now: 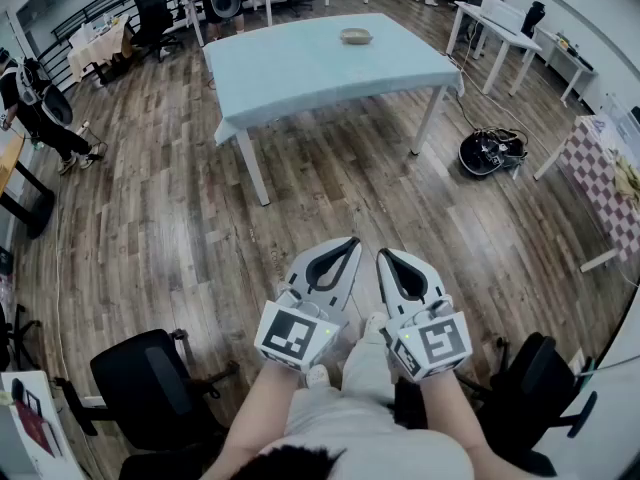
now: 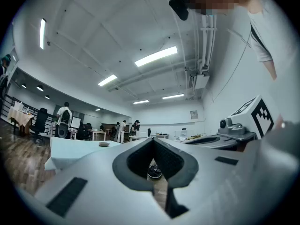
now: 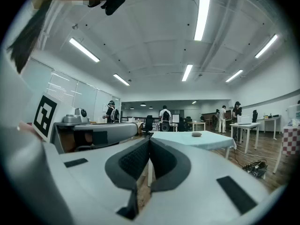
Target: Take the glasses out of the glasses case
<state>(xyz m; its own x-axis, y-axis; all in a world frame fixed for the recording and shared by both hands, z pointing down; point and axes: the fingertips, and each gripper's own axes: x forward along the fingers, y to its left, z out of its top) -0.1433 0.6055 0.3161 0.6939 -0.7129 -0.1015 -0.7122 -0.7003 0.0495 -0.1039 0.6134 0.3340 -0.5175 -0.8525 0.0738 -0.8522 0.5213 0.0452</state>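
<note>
Two grippers sit side by side low in the head view, close in front of the person's body and pointing out over the wooden floor (image 1: 200, 218). The left gripper (image 1: 348, 246) has its jaws pressed together with nothing pinched; in its own view the tips meet and only floor shows through the hollow behind them. The right gripper (image 1: 385, 258) is the same, tips touching and empty.

The glasses case (image 1: 355, 36) is a small pale oval lying on the far part of the table (image 1: 300, 68), which has a light blue cover. It is well apart from both grippers, with a wide stretch of bare floor between. Both gripper views show it as a small lump on the tabletop. It is too small to tell whether its lid is up or down, and no glasses can be made out.

As I judge it, the task has not properly begun: this is the approach, before any contact with the case. The next move calls for walking up to the table until the case is within reach, then spreading the jaws of both grippers. One gripper would likely have to steady the base while the other lifts the lid, if it is shut. The case looks light and rounded, so it may slide on the cloth when pushed
</note>
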